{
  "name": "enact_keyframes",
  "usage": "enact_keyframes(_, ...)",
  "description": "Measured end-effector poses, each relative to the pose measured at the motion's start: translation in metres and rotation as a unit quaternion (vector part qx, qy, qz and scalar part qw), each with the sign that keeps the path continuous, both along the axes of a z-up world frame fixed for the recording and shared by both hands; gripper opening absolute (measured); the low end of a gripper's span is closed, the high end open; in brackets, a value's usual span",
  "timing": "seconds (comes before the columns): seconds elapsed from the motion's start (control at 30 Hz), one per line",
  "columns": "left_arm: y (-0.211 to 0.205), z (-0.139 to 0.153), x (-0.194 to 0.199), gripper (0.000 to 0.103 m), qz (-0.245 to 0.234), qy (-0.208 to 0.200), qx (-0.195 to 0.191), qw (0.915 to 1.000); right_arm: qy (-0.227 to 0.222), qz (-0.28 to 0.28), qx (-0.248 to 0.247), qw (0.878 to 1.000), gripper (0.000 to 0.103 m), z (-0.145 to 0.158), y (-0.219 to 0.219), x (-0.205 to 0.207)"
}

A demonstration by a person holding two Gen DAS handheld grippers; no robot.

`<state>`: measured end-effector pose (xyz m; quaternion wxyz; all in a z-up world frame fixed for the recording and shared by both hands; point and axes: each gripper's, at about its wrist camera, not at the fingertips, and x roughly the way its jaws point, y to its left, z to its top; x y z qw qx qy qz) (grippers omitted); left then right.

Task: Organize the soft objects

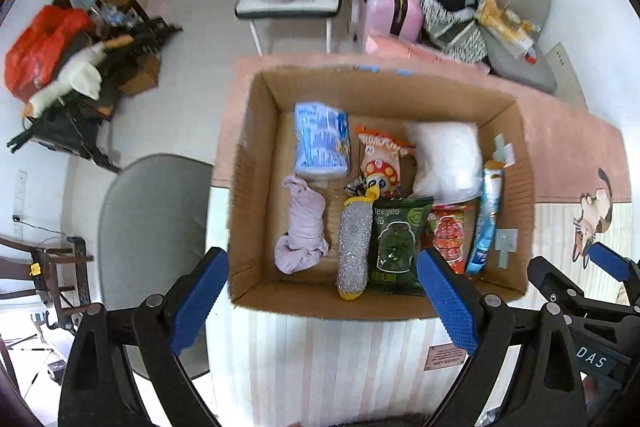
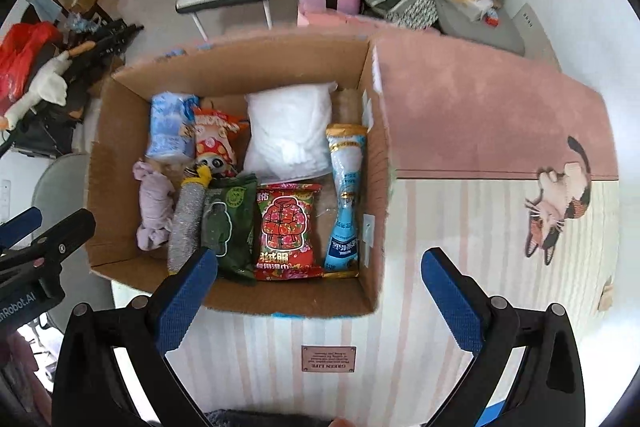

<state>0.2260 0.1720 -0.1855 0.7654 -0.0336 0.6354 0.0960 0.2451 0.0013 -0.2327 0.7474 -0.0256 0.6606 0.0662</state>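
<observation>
Both the left gripper (image 1: 322, 301) and right gripper (image 2: 320, 297) hover wide and empty above the open brown cardboard box (image 2: 376, 163) on the bench, where the light, squashy white plastic-wrapped pillow pack (image 2: 290, 131) at its far side probably wants a mid-body pinch.

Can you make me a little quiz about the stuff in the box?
1. True or false: the silver scrubber lies between the purple cloth and the green packet.
2. What colour is the packet beside the green one?
3. The right tool is: A) open, B) shut on the white pillow.

Key: 1 true. 2 red. 3 A.
</observation>
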Motion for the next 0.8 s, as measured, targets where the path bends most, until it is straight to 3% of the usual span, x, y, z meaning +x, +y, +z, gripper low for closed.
enact_keyframes(0.37, -0.019, 0.095, -0.062, 0.096, -0.006, -0.088, 0.000, 0.9961, -0.088, 0.002, 0.036, 0.995, 0.103, 0.105, -0.024, -0.068)
enact_keyframes(0.6, -0.028, 0.140, -0.096, 0.096, -0.009, -0.133, 0.004, 0.9911, -0.144, 0.015, 0.040, 0.989, 0.103, 0.167, -0.031, -0.107)
enact_keyframes(0.8, -0.040, 0.166, -0.120, 0.096, -0.025, -0.143, -0.006, 0.9894, -0.174, 0.026, 0.050, 0.983, 0.103, 0.210, -0.036, -0.137)
